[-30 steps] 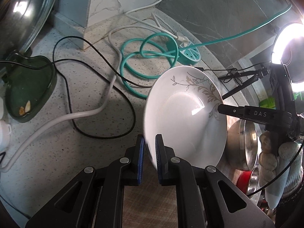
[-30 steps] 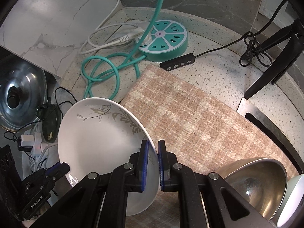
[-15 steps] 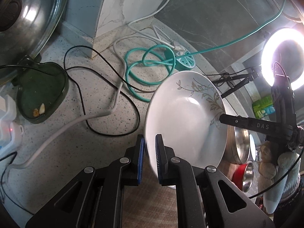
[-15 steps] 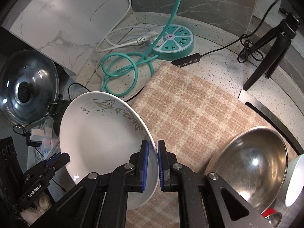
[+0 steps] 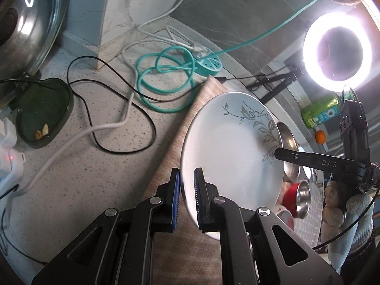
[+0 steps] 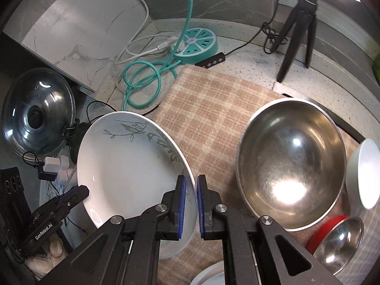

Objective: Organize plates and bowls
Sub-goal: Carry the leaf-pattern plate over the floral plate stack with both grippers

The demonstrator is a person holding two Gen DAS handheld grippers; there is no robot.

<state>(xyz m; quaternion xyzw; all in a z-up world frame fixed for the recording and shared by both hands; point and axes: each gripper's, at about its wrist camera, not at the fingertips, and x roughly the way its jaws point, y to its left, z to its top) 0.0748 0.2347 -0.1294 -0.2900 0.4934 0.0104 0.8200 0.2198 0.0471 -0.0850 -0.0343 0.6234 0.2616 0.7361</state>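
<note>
A white plate with a grey leaf pattern (image 5: 228,147) is held in the air above the checked mat (image 6: 213,109), tilted. My left gripper (image 5: 187,178) is shut on its near rim. My right gripper (image 6: 189,182) is shut on the opposite rim of the same plate (image 6: 123,156). Each gripper shows in the other's view, the right one (image 5: 308,159) and the left one (image 6: 59,201). A large steel bowl (image 6: 289,161) sits on the mat to the right. A white bowl (image 6: 365,173) and a small red-sided steel bowl (image 6: 337,242) lie further right.
A teal round power strip (image 6: 197,42) with coiled teal cable (image 5: 163,80) lies at the back. Black and white cables (image 5: 114,123) cross the counter on the left. A pot lid (image 6: 35,114), a dark heart-shaped dish (image 5: 42,111), a tripod (image 6: 299,30) and a ring light (image 5: 337,52) stand around.
Both grippers have lifted the plate higher and moved it left, away from the steel bowl. The steel bowl and more of the mat now show. Both stay shut on the plate.
</note>
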